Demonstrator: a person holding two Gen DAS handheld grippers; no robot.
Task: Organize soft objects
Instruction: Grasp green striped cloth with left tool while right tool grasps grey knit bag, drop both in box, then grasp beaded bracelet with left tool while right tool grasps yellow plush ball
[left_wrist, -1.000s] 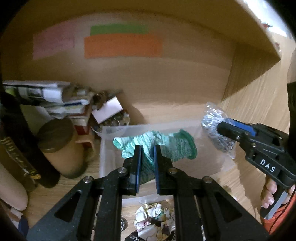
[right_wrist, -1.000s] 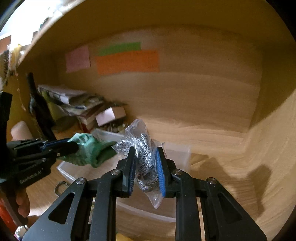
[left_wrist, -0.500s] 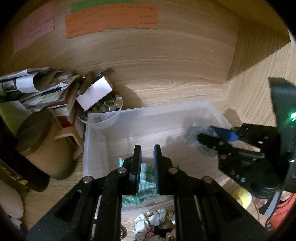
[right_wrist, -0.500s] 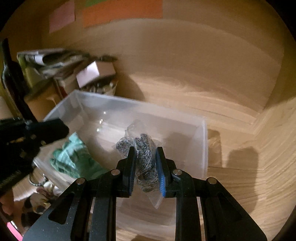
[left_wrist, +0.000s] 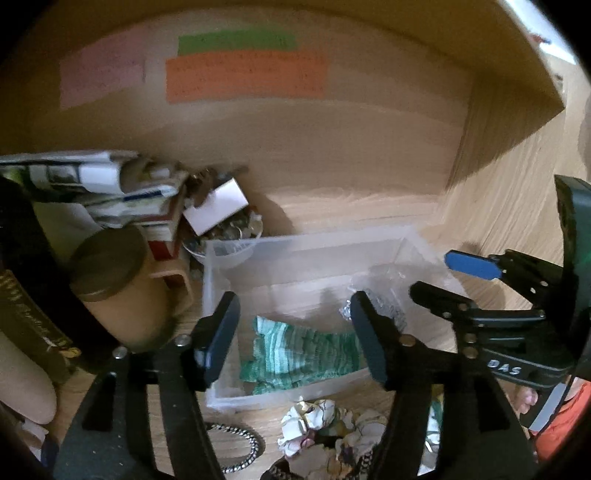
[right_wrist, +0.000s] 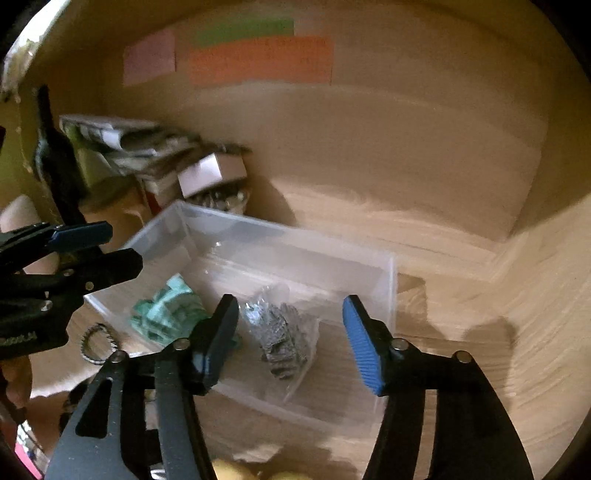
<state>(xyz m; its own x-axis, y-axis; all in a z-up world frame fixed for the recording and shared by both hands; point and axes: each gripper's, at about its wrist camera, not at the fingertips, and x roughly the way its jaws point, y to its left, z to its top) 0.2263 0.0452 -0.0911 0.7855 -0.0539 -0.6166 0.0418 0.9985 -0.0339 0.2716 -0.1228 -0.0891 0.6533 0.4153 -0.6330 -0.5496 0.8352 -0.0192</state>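
Left gripper (left_wrist: 295, 332) fingers are standing wide apart, holding nothing, above the clear bin (left_wrist: 258, 400). Right gripper (right_wrist: 290, 336) fingers are likewise spread and empty. The green knit cloth (left_wrist: 299, 356) is lying inside the bin at its near left; the bagged grey item (right_wrist: 280, 334) is resting beside it, contents hard to make out. A patterned cloth (left_wrist: 317, 424) is sitting on the table before the bin, partly cut off.
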